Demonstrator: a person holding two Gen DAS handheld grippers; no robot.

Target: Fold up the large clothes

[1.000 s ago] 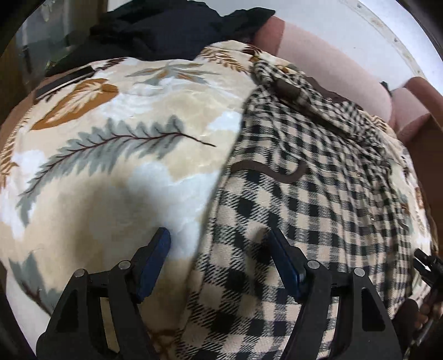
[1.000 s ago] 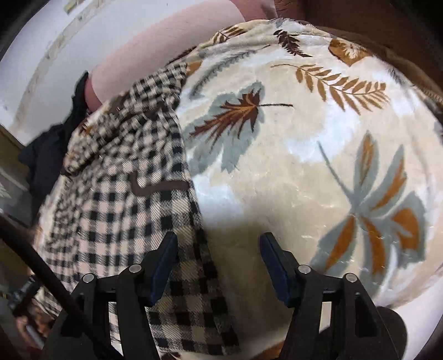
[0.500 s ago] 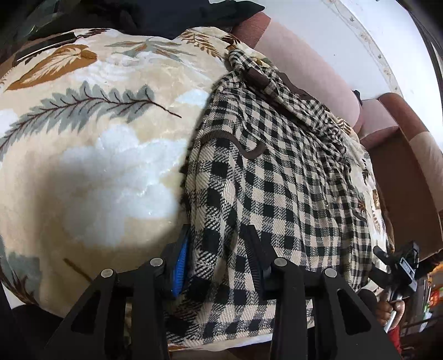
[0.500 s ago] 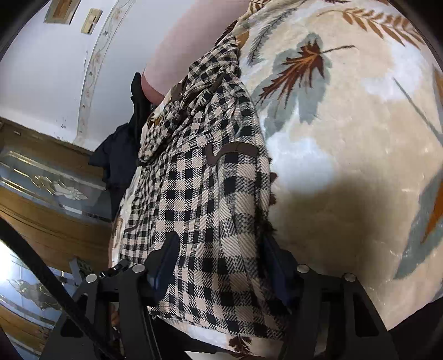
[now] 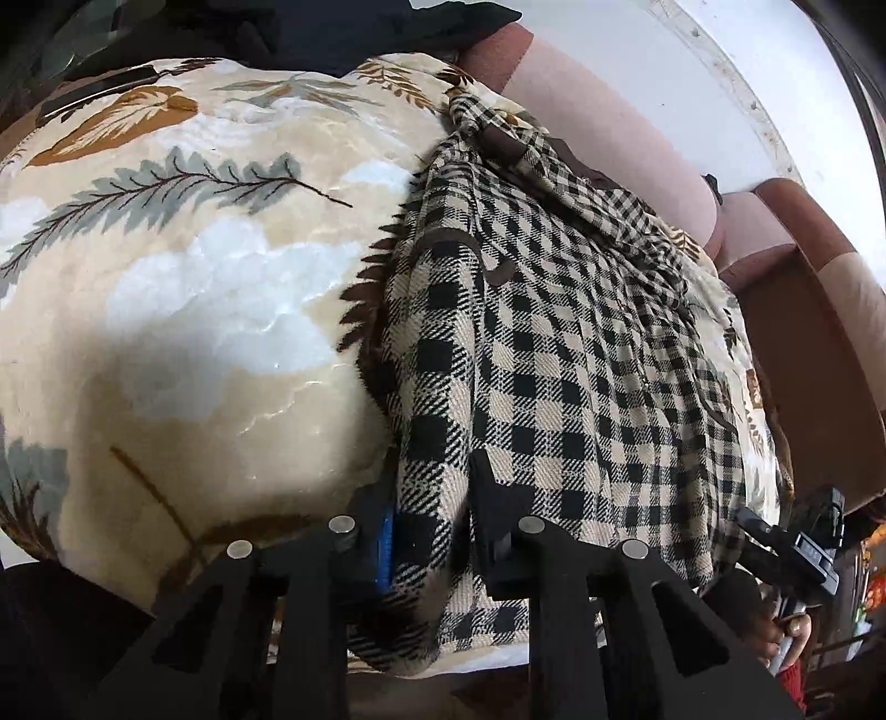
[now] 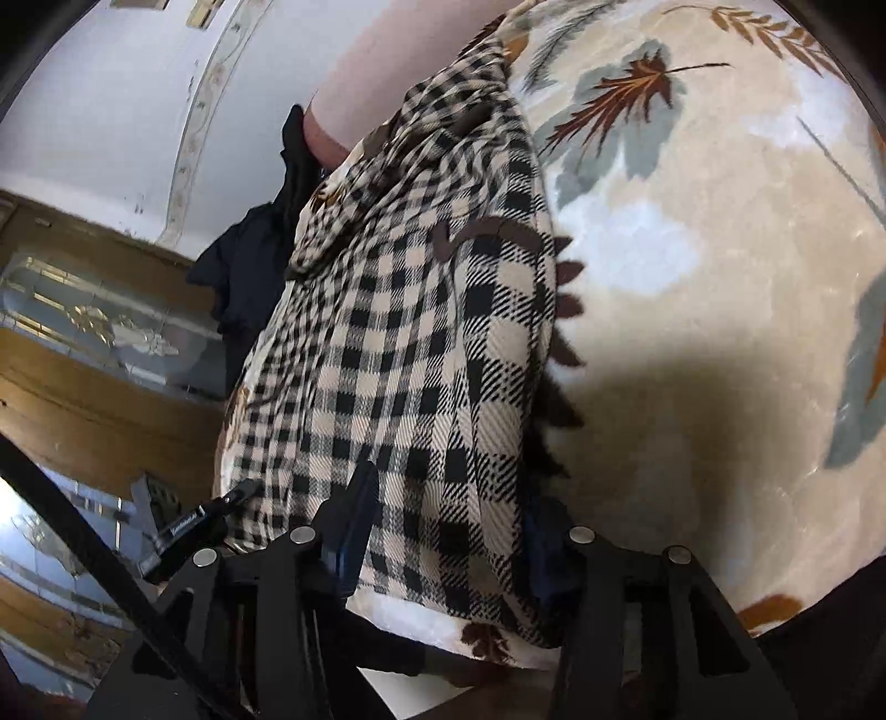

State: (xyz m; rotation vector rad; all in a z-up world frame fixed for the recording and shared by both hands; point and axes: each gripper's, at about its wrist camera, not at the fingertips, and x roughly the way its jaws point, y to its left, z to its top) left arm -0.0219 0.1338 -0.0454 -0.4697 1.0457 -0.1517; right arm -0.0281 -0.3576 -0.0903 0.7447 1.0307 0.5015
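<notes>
A black and beige checked garment (image 5: 554, 343) with brown trim lies along a leaf-print blanket (image 5: 183, 310) on a sofa. My left gripper (image 5: 432, 526) is shut on the garment's near left corner, cloth bunched between its fingers. In the right wrist view the garment (image 6: 410, 354) runs away from me, and my right gripper (image 6: 448, 531) straddles its near right corner with cloth between the fingers, the jaws still fairly wide. The other gripper shows at the edge of each view.
A dark garment (image 5: 343, 27) lies at the blanket's far end. A pink and brown sofa back (image 5: 620, 127) runs behind, below a white wall. Wooden furniture with glass (image 6: 83, 343) stands to the left in the right wrist view.
Both grippers moved onto the garment's near edge. The left closed from wide open onto the cloth. The right narrowed around the cloth, and the hem lifted a little.
</notes>
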